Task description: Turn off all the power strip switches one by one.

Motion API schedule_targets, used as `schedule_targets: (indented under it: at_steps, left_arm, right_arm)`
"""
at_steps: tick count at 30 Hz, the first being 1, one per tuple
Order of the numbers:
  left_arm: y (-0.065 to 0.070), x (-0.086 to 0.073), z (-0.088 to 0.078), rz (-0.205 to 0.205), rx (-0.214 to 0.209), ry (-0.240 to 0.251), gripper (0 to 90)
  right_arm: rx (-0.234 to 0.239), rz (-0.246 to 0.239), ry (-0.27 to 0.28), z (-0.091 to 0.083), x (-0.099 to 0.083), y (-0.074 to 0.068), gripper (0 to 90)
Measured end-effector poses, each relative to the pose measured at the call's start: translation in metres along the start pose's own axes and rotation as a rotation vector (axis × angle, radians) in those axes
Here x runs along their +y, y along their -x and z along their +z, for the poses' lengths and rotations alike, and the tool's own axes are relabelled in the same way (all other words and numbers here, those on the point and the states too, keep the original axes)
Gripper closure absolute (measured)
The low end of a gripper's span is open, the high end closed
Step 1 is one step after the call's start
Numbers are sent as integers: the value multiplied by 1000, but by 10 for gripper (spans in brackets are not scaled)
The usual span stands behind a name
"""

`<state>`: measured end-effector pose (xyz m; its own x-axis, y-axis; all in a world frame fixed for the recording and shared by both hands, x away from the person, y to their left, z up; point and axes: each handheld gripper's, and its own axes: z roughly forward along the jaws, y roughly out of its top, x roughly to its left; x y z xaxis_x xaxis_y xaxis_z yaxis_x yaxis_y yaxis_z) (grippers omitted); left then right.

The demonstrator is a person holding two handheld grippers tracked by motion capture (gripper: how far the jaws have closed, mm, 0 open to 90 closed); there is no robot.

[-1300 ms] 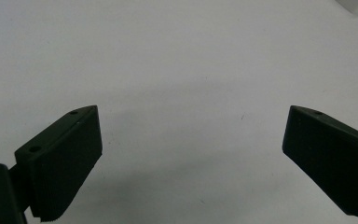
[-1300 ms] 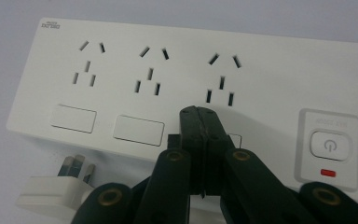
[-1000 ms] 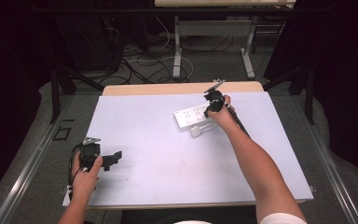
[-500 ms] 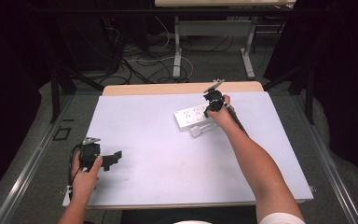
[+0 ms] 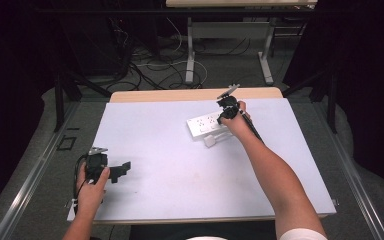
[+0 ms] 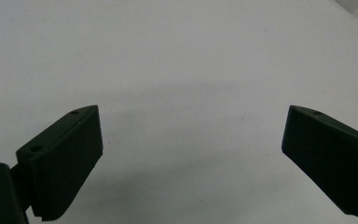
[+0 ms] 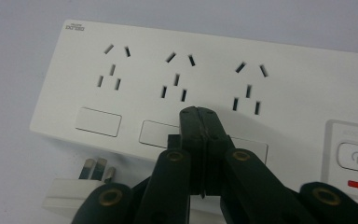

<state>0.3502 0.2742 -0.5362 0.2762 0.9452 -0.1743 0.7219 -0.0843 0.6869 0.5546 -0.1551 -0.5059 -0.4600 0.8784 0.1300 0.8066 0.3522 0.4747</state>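
Observation:
A white power strip (image 5: 205, 124) lies on the table at the back right, with three sockets and a switch (image 7: 354, 157) at one end. A white plug (image 5: 210, 140) lies loose next to its near side, prongs (image 7: 97, 169) bare. My right gripper (image 5: 222, 118) is shut with nothing between its jaws; its tip (image 7: 200, 112) rests over the strip (image 7: 284, 84) just below the middle socket. My left gripper (image 5: 122, 169) sits low at the table's front left, open and empty (image 6: 191, 154), over bare white surface.
The white table top (image 5: 180, 170) has a wooden strip (image 5: 180, 94) along its far edge. Beyond it, cables (image 5: 145, 70) and the legs of another table (image 5: 190, 55) stand on the floor. Dark curtains close in both sides.

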Motion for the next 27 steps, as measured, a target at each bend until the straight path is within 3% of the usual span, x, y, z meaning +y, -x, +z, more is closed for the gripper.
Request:
schedule_targets:
  at_steps: [3, 4, 6, 8, 10, 12, 16, 17, 27]
  left_arm:
    - [0, 0, 0, 0, 0, -1, 51]
    - [0, 0, 0, -1, 0, -3, 51]
    - [0, 0, 0, 0, 0, -4, 51]
    - [0, 0, 0, -1, 0, -3, 51]
    - [0, 0, 0, 0, 0, -2, 51]
    - [0, 0, 0, 0, 0, -1, 51]
    - [0, 0, 0, 1, 0, -2, 51]
    - [0, 0, 0, -1, 1, -2, 51]
    - [0, 0, 0, -1, -1, -4, 51]
  right_arm:
    - [18, -8, 34, 2, -1, -2, 900]
    - [19, -14, 9, 1, 0, -3, 900]
    - [39, -34, 40, 4, 0, -4, 900]
    - [36, -21, 20, 3, 0, -6, 900]
    - [38, -29, 40, 5, -1, -8, 900]
    - [47, -64, 27, 6, 0, -9, 900]
    - [63, -44, 35, 7, 0, -12, 900]
    - [50, -67, 22, 7, 0, -12, 900]
    - [80, -71, 36, 12, 0, -18, 900]
